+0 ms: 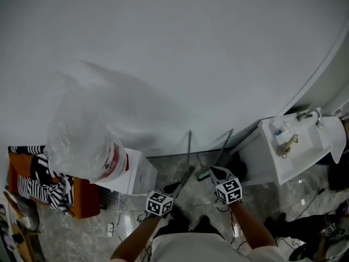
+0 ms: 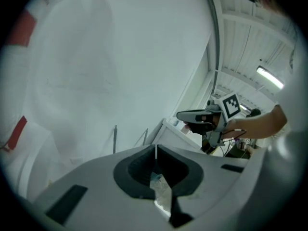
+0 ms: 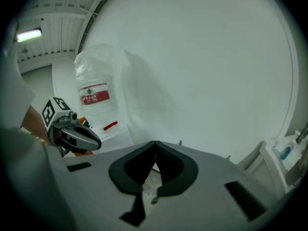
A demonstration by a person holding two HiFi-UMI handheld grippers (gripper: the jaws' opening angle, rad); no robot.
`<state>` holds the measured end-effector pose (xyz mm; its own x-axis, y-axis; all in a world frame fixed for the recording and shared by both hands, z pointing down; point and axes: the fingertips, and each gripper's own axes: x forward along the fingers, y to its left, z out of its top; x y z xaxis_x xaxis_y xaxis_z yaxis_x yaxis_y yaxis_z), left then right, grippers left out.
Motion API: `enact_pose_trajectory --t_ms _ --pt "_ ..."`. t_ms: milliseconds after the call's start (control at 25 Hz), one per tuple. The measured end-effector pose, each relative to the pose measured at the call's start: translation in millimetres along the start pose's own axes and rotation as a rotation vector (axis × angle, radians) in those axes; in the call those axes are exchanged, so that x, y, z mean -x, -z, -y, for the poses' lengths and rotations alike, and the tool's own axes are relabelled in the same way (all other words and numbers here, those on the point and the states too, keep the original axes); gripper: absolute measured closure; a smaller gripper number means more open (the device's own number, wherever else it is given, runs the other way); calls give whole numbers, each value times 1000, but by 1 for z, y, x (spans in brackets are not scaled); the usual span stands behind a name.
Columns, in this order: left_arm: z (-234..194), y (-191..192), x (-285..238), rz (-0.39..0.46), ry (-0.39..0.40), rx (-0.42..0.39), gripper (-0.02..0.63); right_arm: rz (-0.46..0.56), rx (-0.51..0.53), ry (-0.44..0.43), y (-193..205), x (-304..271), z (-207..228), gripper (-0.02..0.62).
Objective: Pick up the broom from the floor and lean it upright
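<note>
Two thin grey poles stand against the white wall. One is upright [image 1: 190, 146]; the other [image 1: 226, 145] slants, with a green piece [image 1: 203, 174] at its foot. I take these for the broom's handle and a second long-handled tool, but cannot tell which is which. Both poles show small in the left gripper view [image 2: 115, 138]. My left gripper [image 1: 182, 180] [image 2: 155, 150] is just below the upright pole, jaws shut and empty. To the right, my right gripper [image 1: 217, 173] [image 3: 155, 146] is raised by the slanted pole, also shut with nothing in it. Neither gripper touches a pole.
A large plastic-wrapped water bottle with a red label [image 1: 87, 141] sits on a white box [image 1: 136, 176] at left, beside an orange crate with striped cloth [image 1: 38, 185]. A white sink unit [image 1: 289, 146] stands at right. A power strip and cables [image 1: 112, 229] lie on the marble floor.
</note>
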<state>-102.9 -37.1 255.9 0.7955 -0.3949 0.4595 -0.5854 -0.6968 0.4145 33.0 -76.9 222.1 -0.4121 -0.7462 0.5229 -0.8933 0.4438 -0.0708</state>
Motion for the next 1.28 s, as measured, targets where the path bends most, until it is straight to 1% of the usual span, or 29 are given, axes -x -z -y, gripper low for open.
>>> enact_pose_trajectory --t_ms 160,360,520,720,840,1000,1120,1280 --pt "39 -23 9 53 -23 -34 594 62 -23 6 -8 58 8 597" --pt "95 -42 20 135 -58 -34 594 93 -31 -11 -4 129 16 596" --pt "138 -39 32 169 -91 -43 595 124 -21 -66 10 177 11 597" --pt "183 -28 44 197 -142 -27 594 148 -19 -132 25 220 14 597" --pt "202 -21 53 214 -167 -18 594 153 -15 -158 31 232 11 597" --pt "221 -16 69 232 -182 9 594 163 -18 -159 35 249 5 597" --pt "224 -18 79 259 -188 36 594 185 -17 -151 30 257 3 597" --pt "218 -24 91 274 -189 51 594 205 -39 -144 18 261 -3 597"
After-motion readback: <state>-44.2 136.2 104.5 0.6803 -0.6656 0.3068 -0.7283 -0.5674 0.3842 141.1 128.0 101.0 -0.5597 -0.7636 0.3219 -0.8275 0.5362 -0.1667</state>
